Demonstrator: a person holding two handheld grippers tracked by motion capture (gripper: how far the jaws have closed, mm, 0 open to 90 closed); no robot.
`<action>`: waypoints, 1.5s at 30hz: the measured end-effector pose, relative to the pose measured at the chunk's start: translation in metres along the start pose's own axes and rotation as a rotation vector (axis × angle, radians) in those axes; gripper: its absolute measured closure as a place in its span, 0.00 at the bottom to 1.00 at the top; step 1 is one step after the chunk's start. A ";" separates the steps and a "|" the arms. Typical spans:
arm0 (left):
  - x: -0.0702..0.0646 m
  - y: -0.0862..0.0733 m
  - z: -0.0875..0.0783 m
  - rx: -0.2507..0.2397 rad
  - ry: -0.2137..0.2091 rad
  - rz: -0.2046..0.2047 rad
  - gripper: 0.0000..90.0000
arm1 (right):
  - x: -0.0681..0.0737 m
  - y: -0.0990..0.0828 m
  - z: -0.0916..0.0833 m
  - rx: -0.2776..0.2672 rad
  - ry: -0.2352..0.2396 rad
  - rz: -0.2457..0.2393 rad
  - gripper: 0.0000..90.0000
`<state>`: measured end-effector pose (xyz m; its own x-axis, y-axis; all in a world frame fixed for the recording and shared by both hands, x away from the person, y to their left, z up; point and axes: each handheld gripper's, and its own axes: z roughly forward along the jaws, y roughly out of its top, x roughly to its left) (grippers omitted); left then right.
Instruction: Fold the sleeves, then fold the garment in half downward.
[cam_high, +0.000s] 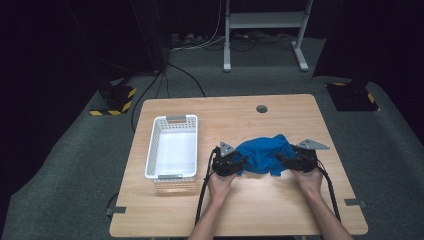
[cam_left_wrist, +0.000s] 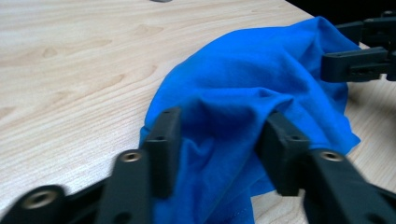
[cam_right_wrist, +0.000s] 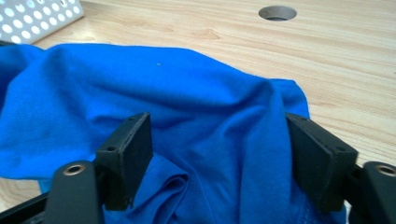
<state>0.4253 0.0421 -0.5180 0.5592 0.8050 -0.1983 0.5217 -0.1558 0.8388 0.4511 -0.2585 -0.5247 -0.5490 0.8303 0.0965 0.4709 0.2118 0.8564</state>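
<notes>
A crumpled blue cloth (cam_high: 265, 152) lies on the wooden table (cam_high: 225, 112), right of centre. My left gripper (cam_high: 242, 161) reaches into its left edge. In the left gripper view the left gripper (cam_left_wrist: 219, 128) has its jaws apart, with a raised fold of the blue cloth (cam_left_wrist: 243, 88) between them. My right gripper (cam_high: 280, 158) meets the cloth's right edge. In the right gripper view the right gripper (cam_right_wrist: 217, 140) stands wide open astride a hump of the blue cloth (cam_right_wrist: 154, 88). A hand holds each gripper.
A white perforated basket (cam_high: 172, 120), nothing in it, stands on the left of the table; its corner (cam_right_wrist: 32, 16) shows in the right gripper view. A round cable hole (cam_high: 262, 108) sits near the far edge. Bare wood lies in front of the cloth.
</notes>
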 end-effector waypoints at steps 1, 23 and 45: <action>0.000 0.000 0.000 0.000 0.000 0.000 0.69 | 0.000 0.000 -0.001 -0.006 0.002 -0.002 0.28; 0.033 -0.008 0.003 0.013 0.103 -0.146 0.30 | -0.010 -0.007 0.008 0.098 -0.056 0.008 0.25; 0.012 -0.009 0.012 0.066 0.056 0.014 0.29 | -0.008 0.001 -0.006 -0.008 0.092 0.034 0.87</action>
<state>0.4352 0.0466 -0.5336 0.5311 0.8327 -0.1568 0.5564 -0.2032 0.8057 0.4518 -0.2682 -0.5212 -0.5938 0.7861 0.1714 0.4851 0.1798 0.8558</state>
